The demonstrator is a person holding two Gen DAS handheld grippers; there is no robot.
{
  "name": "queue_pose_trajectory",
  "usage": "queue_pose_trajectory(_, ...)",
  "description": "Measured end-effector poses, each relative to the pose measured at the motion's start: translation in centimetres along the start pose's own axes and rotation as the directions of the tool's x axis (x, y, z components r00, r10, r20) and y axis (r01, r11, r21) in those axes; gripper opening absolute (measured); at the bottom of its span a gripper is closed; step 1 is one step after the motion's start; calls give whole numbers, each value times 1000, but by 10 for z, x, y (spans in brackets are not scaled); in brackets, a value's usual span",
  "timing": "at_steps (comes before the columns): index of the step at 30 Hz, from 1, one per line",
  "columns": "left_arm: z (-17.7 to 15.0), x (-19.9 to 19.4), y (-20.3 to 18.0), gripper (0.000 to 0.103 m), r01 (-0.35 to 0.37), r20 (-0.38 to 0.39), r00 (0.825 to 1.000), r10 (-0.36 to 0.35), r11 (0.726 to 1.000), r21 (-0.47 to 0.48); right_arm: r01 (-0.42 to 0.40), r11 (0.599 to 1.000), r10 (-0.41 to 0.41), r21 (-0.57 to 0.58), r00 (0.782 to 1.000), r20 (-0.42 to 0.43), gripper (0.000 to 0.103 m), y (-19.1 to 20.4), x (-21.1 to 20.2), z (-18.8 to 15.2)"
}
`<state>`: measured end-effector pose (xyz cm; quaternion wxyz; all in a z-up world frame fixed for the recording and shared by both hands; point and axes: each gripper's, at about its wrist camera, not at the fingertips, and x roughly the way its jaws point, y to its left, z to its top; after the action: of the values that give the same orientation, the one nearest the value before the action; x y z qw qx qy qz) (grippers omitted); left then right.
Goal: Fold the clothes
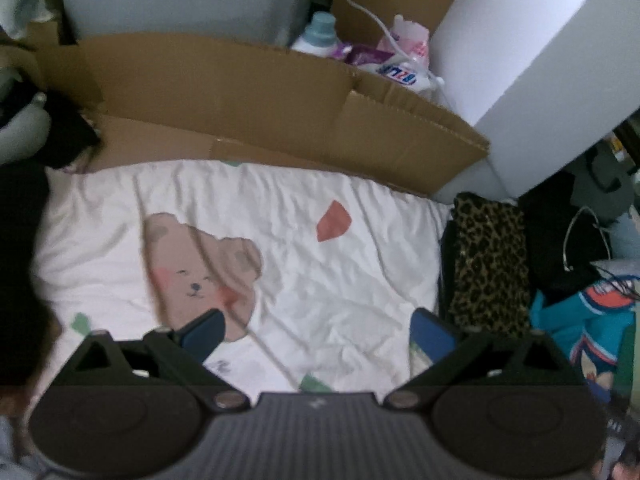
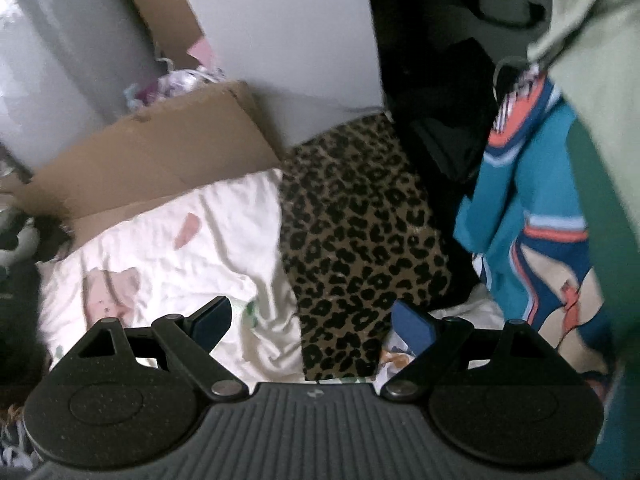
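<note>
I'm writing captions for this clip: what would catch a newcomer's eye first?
The white bedsheet with its pink bear print fills the middle of the left wrist view. A folded leopard-print garment lies along the sheet's edge, with a teal patterned garment beyond it. Brown cardboard lines the far side.

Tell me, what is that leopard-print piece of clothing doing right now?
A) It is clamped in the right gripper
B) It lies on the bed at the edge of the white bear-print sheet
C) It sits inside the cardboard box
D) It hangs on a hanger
B: the leopard-print garment lies flat beside the white bear-print sheet, and the right gripper stands open above it with nothing between its fingers.
</note>
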<state>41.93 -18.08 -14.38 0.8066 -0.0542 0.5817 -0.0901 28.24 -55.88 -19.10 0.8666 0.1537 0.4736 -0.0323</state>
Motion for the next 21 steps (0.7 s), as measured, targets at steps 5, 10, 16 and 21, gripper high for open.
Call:
queue_pose_trajectory(5,-3,-63,18,100,-35,-27,999,34,999,-32,-20,998,21,-58,1000,19,92,15,-36,8)
queue_pose_trajectory(10,-15,-130,37,102,-68,24,997,69,997,-44,-38,992,43,-118,998,37,92,35,-66,9)
queue_pose_trajectory(16,-26,-198,47,102,-73,64,995,74,997,-24,-53,986,63,-158,996,61,92,61,-106,5)
queue_pose_trajectory(21,-42,-237,57,103,-106,154,983,102,994,17,-50,979,73,-199,991,110,92,92,-151,4)
